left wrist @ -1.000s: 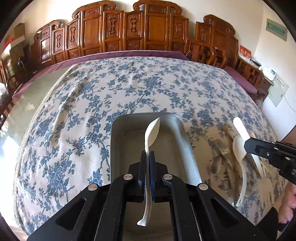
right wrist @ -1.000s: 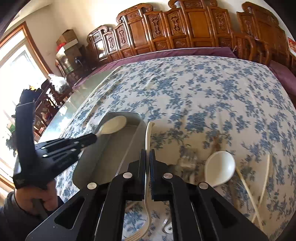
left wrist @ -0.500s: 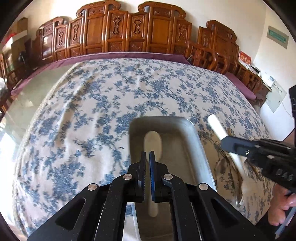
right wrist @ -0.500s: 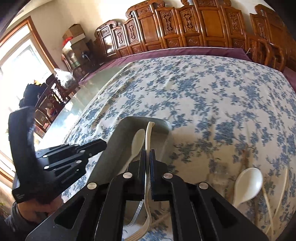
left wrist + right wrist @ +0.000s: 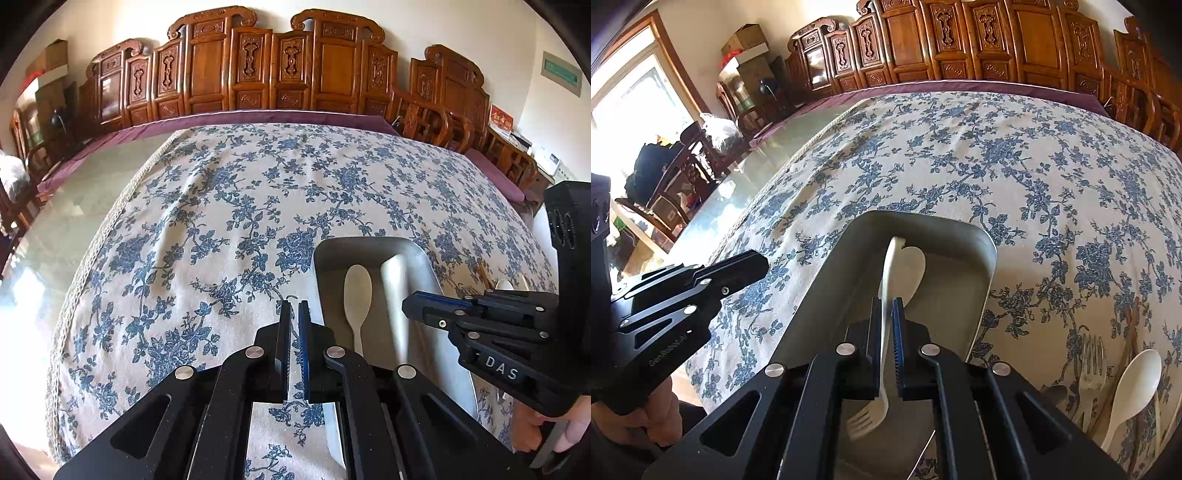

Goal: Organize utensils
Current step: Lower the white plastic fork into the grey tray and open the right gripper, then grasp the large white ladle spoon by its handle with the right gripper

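Fork [image 5: 884, 321] in right gripper [image 5: 886, 314] lies lengthwise over tray [image 5: 984, 295], tines rearward.

"DAS" in white — on the right claw [image 5: 417, 308] body

Right gripper [image 5: 886, 314] clamping white fork [image 5: 882, 332] over metal tray [image 5: 982, 288], spoon [image 5: 911, 266] inside

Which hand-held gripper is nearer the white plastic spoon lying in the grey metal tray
Right. The right hand-held gripper holds a white plastic fork directly over the white plastic spoon; the left hand-held gripper sits beside the grey metal tray, over the tablecloth.
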`<state>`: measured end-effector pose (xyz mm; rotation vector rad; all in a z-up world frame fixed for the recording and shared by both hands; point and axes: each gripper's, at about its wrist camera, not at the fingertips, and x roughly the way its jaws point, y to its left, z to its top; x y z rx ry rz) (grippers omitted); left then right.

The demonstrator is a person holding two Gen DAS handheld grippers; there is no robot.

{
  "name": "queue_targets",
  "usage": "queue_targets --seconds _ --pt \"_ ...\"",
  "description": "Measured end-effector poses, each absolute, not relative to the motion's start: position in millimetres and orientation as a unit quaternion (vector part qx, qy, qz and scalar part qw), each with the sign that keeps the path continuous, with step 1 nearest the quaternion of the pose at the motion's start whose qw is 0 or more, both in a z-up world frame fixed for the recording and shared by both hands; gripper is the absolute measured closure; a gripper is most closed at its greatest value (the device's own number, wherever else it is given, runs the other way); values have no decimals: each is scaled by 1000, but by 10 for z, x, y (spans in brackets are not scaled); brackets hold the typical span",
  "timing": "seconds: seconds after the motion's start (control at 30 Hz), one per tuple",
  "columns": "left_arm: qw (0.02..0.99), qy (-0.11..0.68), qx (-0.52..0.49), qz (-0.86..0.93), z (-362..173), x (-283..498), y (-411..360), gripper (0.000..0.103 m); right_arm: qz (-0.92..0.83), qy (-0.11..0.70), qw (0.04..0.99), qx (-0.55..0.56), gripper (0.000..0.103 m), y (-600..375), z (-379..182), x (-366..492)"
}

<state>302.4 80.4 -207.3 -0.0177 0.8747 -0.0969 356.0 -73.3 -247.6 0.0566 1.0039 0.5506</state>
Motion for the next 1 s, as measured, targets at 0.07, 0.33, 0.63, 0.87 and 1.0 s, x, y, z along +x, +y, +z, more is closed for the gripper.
queue_targets --seconds 0.07,0.33,0.63,0.87,1.0 --pt "906 422 -5 -48 -2066 3014 790 100 260 476 840 25 94 -739 -2481 3574" --pt "905 420 -1 -62 -2042 2975 673 95 241 446 862 22 94 -1149 -2227 3406" --pt "908 406 17 -104 -1917 2857 207 83 157 430 889 -24 76 -1997 -2212 2985" --pt "907 399 30 -134 -1834 2783 -149 79 118 454 883 -28 76 -2244 -2513 2868" --pt "904 402 39 -137 -1867 2774 -258 79 85 476 875 -13 76 -2344 -2683 2934"
